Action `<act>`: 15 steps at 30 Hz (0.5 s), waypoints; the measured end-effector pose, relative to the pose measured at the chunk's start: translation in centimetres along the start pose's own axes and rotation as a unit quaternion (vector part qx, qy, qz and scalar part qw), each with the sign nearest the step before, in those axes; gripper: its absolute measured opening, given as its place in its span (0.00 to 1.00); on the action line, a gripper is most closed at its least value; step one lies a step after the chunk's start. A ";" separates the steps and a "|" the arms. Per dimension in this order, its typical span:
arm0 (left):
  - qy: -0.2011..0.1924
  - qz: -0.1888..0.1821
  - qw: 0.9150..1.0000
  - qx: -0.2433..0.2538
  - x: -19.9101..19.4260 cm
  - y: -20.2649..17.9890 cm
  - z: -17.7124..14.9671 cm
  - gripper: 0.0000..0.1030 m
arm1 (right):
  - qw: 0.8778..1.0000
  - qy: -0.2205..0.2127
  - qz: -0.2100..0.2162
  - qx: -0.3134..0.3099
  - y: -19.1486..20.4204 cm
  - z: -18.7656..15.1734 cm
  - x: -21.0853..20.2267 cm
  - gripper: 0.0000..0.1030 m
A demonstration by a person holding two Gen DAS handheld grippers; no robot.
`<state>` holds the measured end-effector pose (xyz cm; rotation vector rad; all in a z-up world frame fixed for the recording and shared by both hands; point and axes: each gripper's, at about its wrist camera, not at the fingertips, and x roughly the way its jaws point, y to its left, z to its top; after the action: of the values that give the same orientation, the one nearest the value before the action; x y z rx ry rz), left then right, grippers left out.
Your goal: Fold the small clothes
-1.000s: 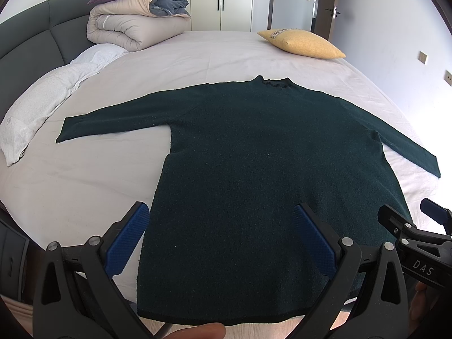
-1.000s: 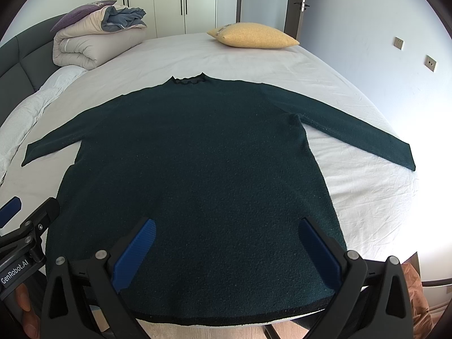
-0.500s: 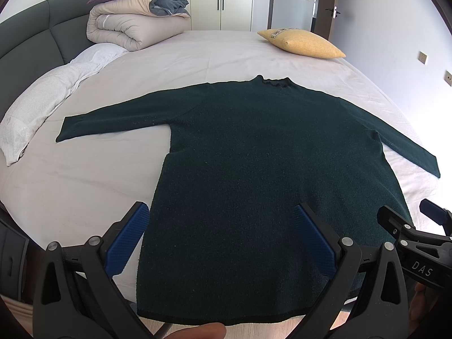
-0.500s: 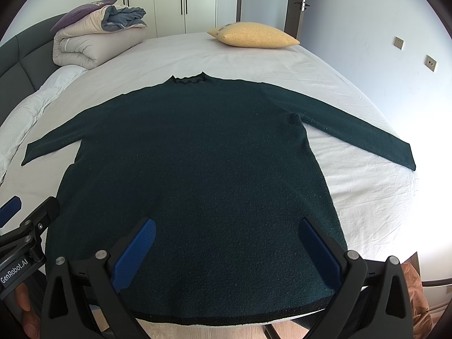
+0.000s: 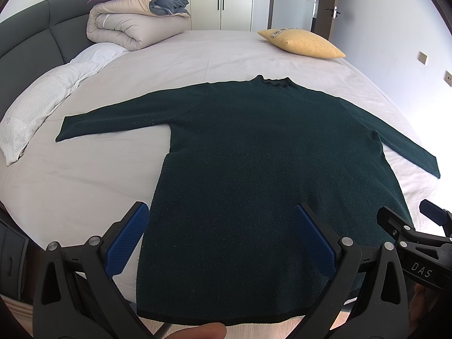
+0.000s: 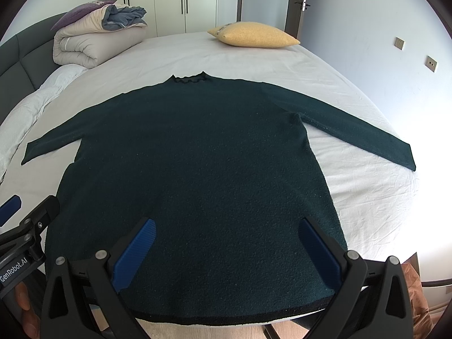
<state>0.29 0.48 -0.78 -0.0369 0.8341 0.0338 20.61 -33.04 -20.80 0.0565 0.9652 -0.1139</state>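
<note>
A dark green long-sleeved sweater (image 5: 254, 169) (image 6: 192, 175) lies flat on the bed, neck away from me, both sleeves spread out to the sides, hem at the near edge. My left gripper (image 5: 223, 240) hovers open above the hem's left half, blue pads wide apart and holding nothing. Over the hem's right half my right gripper (image 6: 228, 250) is open too, also with nothing between its fingers. Each gripper shows at the edge of the other's view.
The bed (image 5: 70, 186) has a white sheet. A rolled duvet (image 5: 132, 25) and a white pillow (image 5: 36, 107) lie at the far left by the dark headboard (image 5: 31, 45). A yellow cushion (image 5: 305, 43) sits at the far end. Wall sockets (image 6: 430, 63) are on the right.
</note>
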 end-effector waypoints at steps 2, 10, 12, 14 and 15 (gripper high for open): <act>0.000 0.000 1.000 0.000 0.0 0.0 0.0 1.00 | 1.000 0.000 0.000 0.000 0.1 0.1 -0.1 1.00; 0.000 -0.001 1.000 0.000 0.0 0.0 -0.1 1.00 | 1.000 0.001 0.000 -0.001 0.2 0.0 0.0 1.00; 0.000 -0.001 1.000 0.000 0.0 0.0 -0.1 1.00 | 1.000 0.001 0.000 -0.001 0.2 0.0 0.0 1.00; 0.001 -0.001 1.000 -0.001 0.0 0.0 -0.1 1.00 | 1.000 0.001 0.000 -0.001 0.2 0.0 0.0 1.00; 0.001 -0.002 1.000 -0.001 0.1 0.0 -0.2 1.00 | 1.000 0.001 0.000 -0.001 0.2 -0.1 0.1 1.00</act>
<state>0.18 0.47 -0.95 -0.0409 0.8361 0.0305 20.59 -32.87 -20.91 0.0551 0.9674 -0.1134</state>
